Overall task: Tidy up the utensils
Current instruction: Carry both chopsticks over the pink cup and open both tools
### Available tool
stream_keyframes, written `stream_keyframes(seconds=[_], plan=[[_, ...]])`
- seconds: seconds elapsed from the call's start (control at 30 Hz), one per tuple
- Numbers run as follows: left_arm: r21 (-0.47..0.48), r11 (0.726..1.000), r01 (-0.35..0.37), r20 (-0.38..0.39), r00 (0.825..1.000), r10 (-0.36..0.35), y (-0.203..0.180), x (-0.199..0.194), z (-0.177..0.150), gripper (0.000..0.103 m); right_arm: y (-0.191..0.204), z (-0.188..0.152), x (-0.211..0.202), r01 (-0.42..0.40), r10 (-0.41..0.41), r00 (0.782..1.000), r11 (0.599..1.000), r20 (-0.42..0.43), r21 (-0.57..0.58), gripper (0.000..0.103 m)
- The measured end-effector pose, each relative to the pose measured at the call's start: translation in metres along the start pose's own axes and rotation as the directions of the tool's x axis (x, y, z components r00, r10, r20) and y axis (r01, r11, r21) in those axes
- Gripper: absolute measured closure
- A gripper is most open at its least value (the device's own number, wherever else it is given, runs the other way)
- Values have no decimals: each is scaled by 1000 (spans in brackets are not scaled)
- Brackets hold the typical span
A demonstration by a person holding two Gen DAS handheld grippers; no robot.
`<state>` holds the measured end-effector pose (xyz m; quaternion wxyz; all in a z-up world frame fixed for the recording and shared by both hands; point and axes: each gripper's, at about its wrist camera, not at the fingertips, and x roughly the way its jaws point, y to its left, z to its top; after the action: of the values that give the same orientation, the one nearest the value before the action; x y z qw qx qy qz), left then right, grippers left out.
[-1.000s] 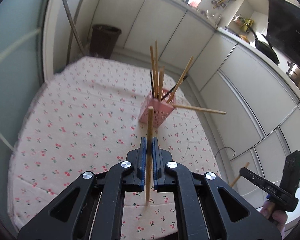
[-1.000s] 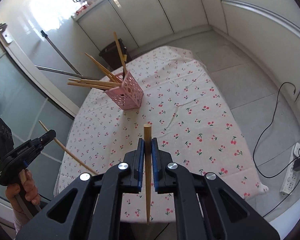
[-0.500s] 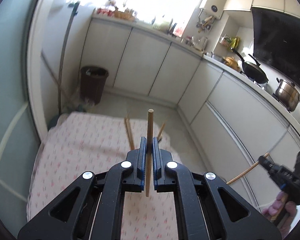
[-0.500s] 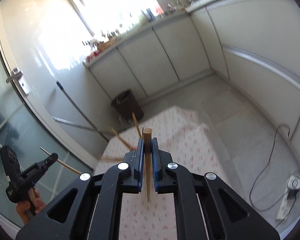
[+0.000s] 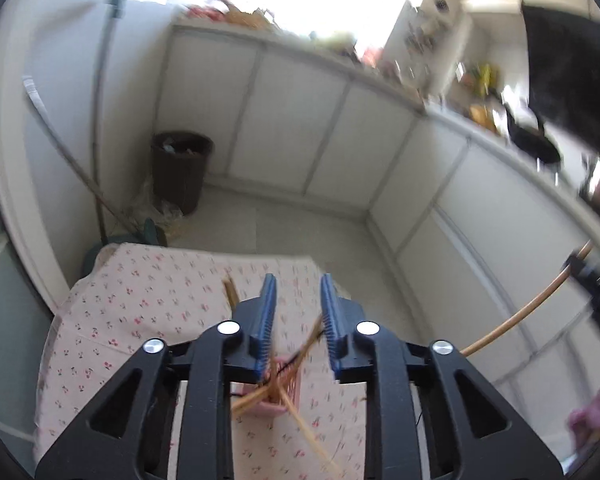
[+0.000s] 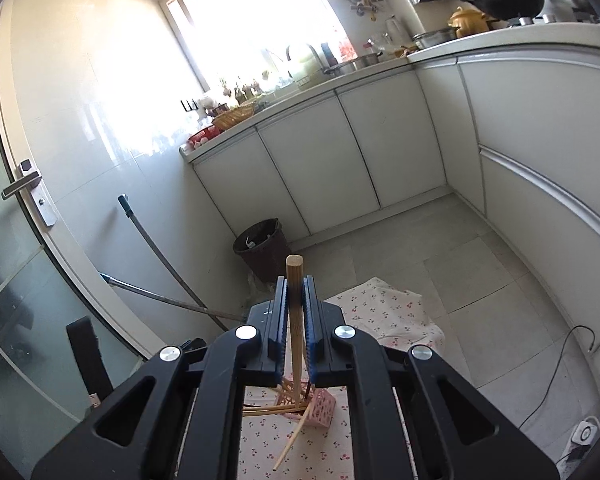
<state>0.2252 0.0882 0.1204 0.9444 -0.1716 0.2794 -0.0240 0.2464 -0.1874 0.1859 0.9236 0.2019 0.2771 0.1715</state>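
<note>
- Jaws of the left gripper (image 5: 298,312) stand spread and hold nothing, above the pink holder (image 5: 278,394) near the table's (image 5: 112,312) right edge.
- Right gripper (image 6: 296,312) pinches an upright chopstick (image 6: 295,280) over that holder; lowering its tip in looks next.

Left tongs (image 5: 297,312) hang parted above a pink utensil holder (image 5: 278,394)
Wooden chopsticks (image 5: 300,354) splay from the holder on the cherry-print table (image 5: 140,304); a dark bin (image 5: 181,170) stands beyond

Between the right jaws is a smooth wooden chopstick (image 6: 295,300); below them sit a pink plastic holder (image 6: 320,408) with holes and soft cherry cloth (image 6: 384,312).
</note>
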Motion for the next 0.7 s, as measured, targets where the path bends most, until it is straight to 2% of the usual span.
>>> stream_keyframes(seconds=[0.13,0.2,0.23,0.33,0.57,0.6,0.7], plan=[[-95,995,18,147,989,-3,30,-57,8,59,12,-2,11,-2,1,1000,1000,-11,-26,95],[-140,989,42,185,983,-16,40,-76,9,49,21,-4,16,-1,0,1000,999,-17,-44,95],[-169,984,60,206,978,-24,50,-86,6,48,26,-5,19,2,-3,1000,999,-16,-51,95],[-192,980,60,203,979,-20,62,-96,1,48,40,-6,27,21,-23,1000,996,-14,-90,95],[-184,982,39,125,992,-16,70,-71,-3,48,55,-28,75,57,-64,997,989,-52,-133,94],[-183,983,34,119,993,-12,71,-70,-4,48,55,-33,83,56,-64,996,990,-59,-128,91],[-166,986,34,129,992,-12,71,-75,-6,48,48,-45,92,22,-27,996,998,-84,-67,60]])
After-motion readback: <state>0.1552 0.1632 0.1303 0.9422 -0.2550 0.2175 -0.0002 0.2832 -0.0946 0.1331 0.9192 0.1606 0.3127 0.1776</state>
